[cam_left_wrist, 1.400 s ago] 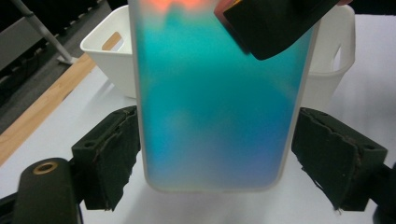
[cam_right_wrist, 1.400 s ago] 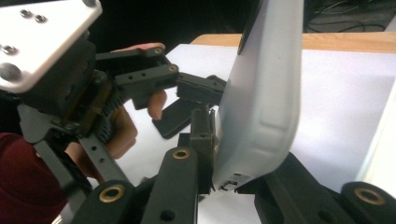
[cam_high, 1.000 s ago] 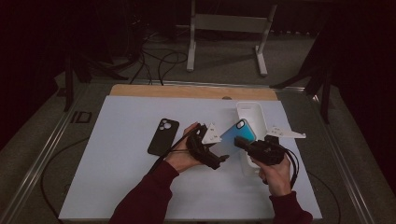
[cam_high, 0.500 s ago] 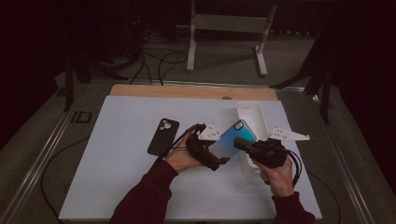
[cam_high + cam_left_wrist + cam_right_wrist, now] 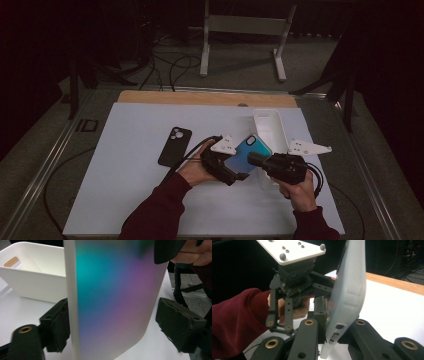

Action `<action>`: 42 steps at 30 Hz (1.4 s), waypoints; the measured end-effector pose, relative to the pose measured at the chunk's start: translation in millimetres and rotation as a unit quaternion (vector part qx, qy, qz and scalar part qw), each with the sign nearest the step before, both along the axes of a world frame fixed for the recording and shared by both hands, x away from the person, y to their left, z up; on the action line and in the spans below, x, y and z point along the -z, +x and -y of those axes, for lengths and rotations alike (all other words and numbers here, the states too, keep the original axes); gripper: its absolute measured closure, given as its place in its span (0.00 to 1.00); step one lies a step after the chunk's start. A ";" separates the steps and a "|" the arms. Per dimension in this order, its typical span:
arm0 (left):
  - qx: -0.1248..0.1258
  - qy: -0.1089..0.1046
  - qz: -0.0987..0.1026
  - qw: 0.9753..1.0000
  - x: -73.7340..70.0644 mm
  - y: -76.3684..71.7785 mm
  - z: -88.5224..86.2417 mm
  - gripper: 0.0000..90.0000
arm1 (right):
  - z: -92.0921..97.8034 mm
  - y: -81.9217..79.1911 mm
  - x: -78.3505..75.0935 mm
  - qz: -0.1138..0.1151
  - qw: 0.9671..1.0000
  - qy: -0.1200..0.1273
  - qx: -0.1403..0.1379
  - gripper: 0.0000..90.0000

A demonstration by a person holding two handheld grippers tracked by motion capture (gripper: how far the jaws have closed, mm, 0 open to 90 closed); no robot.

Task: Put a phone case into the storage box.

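While the phone case is held up off the white mat, it can be seen sitting right between both tools, just in front of the white bin. In the high view the case shows as a blue-teal slab with a camera cutout at its far end, tilted a bit to the right.

The right gripper is pinched onto the case's edge; in the right gripper view the pale rim of the case is squeezed between the two black jaws, side buttons showing near the bottom.

The left gripper is spread wide. In the left gripper view the iridescent back of the case stands upright between the pads, with the left pad about touching the white edge and the right pad clearly apart from it.

A black phone is lying flat on the mat off to the left, well apart from the case, camera end pointed away.
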State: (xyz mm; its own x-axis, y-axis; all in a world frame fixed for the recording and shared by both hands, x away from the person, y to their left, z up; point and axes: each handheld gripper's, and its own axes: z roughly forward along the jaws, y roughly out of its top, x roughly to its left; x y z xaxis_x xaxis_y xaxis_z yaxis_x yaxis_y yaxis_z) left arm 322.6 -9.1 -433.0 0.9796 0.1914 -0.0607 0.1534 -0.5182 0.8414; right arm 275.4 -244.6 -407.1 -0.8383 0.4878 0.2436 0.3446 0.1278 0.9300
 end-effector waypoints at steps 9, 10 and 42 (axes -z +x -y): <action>0.004 -0.018 -0.002 1.000 -3.8 0.3 -5.7 0.40 | 13.8 -0.8 0.5 0.009 1.000 0.013 -0.005 0.91; 0.004 -0.018 -0.002 1.000 -3.8 0.3 -5.7 0.41 | 13.8 -0.8 0.5 0.009 1.000 0.013 -0.005 0.91; 0.022 -0.014 0.031 0.999 -3.7 -9.3 -2.4 0.90 | 13.3 1.6 2.7 0.021 0.999 -0.034 0.037 0.46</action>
